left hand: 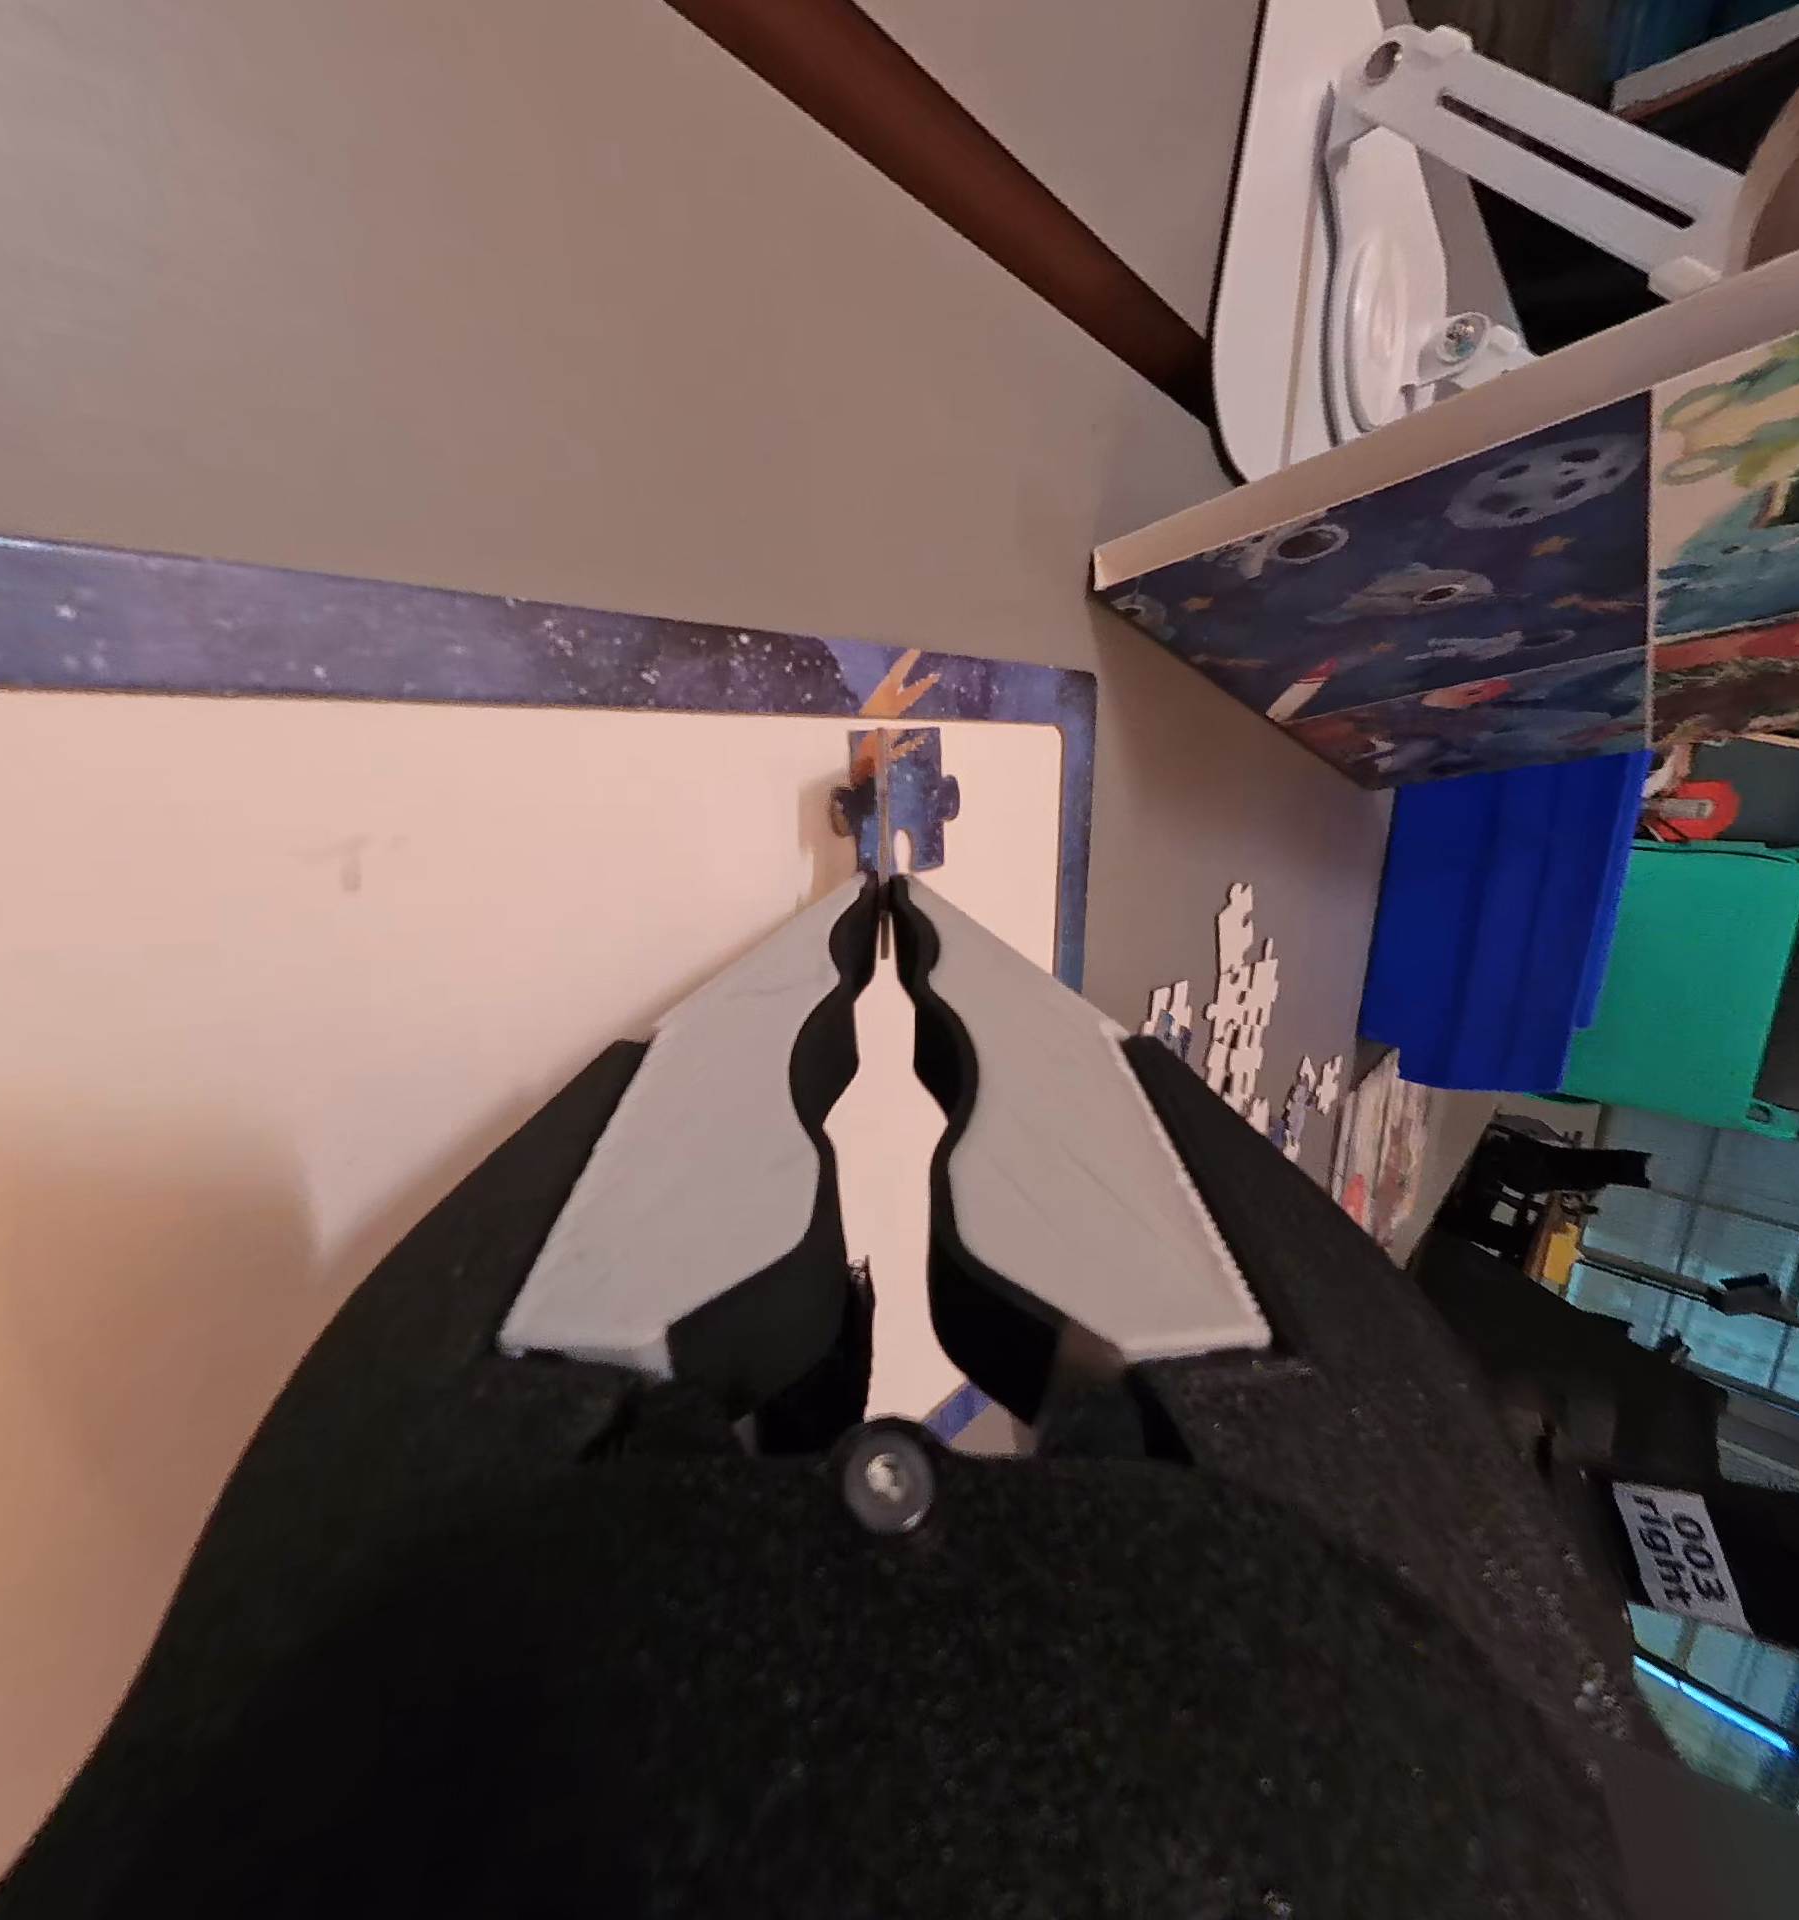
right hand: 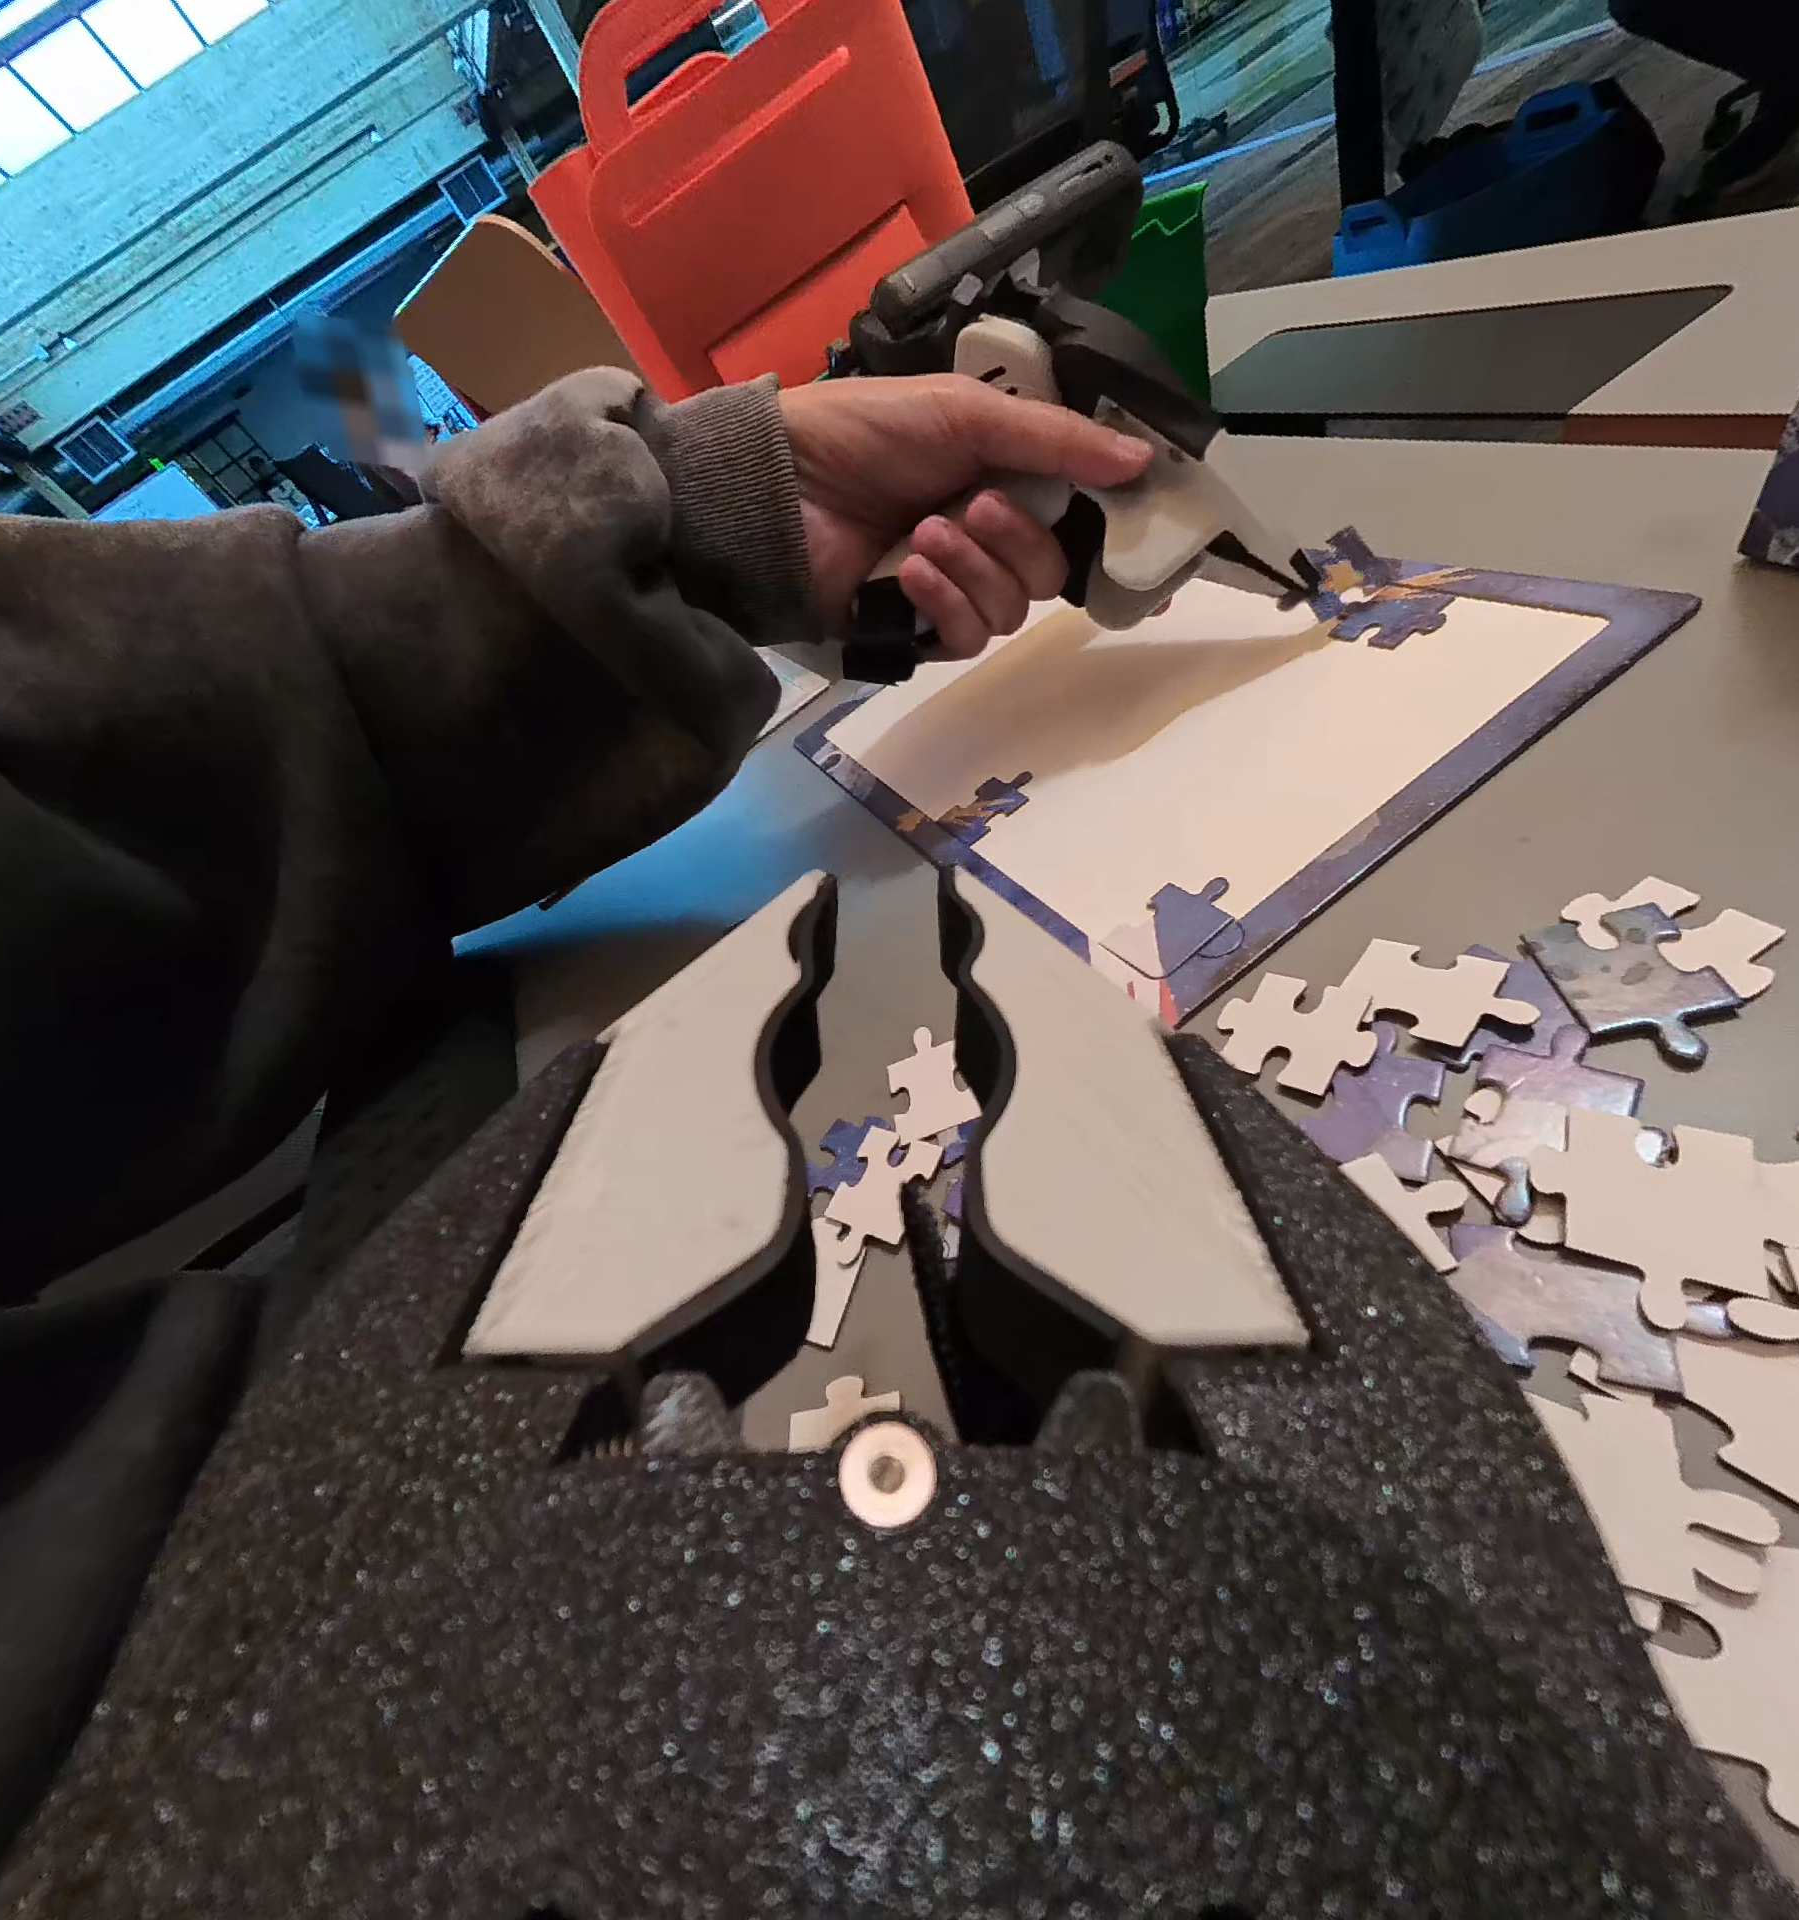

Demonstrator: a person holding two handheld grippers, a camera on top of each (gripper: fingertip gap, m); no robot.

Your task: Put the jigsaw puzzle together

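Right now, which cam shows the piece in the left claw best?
Left wrist view: the puzzle piece sits dead centre, pinched at the left claw tips, near the puzzle frame corner. Right wrist view shows the same piece farther off, from the side, over that corner.

The frame (right hand: 1560,727) lies flat on the table (right hand: 1653,821), and the left gripper (right hand: 1290,569) pinches a piece (right hand: 1378,603) edge-on at its far corner, just inside the border. Two more pieces sit in the frame, one (right hand: 988,805) at the near-left corner and one (right hand: 1191,920) at the near-right. The loose pile (right hand: 1560,1174) spreads on the table in front of the frame, to the right of the right gripper (right hand: 887,914), with the box (left hand: 1394,623) standing beyond the frame.
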